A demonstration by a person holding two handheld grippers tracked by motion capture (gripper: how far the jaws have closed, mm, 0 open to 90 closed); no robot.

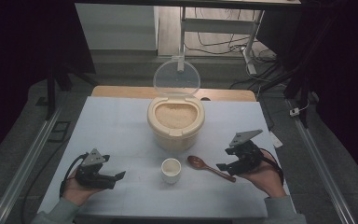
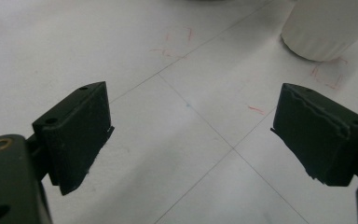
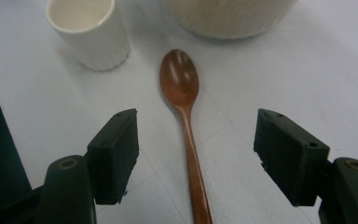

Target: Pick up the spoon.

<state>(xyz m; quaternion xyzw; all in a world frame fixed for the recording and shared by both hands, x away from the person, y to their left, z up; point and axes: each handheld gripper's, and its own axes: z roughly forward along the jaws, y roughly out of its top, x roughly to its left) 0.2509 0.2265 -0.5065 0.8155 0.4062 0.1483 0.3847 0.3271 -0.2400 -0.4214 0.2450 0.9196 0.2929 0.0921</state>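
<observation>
A cream rice container (image 1: 175,122) stands mid-table with its clear lid (image 1: 176,77) flipped up, and pale rice shows inside. In front of it sit a small white cup (image 1: 171,169) and a brown wooden spoon (image 1: 210,168), bowl pointing toward the container. My right gripper (image 1: 223,165) is open low over the spoon's handle; in the right gripper view the spoon (image 3: 186,116) runs between the two jaws, with the cup (image 3: 89,31) at upper left. My left gripper (image 1: 119,176) rests open at the front left, and the cup's base (image 2: 324,28) shows at upper right in its view.
The white sheet (image 1: 116,126) covers a wooden table whose far edge shows behind the container. A metal desk frame and cables (image 1: 223,44) stand on the floor beyond. Rails run along both sides of the table. Faint red marks (image 2: 177,44) dot the sheet.
</observation>
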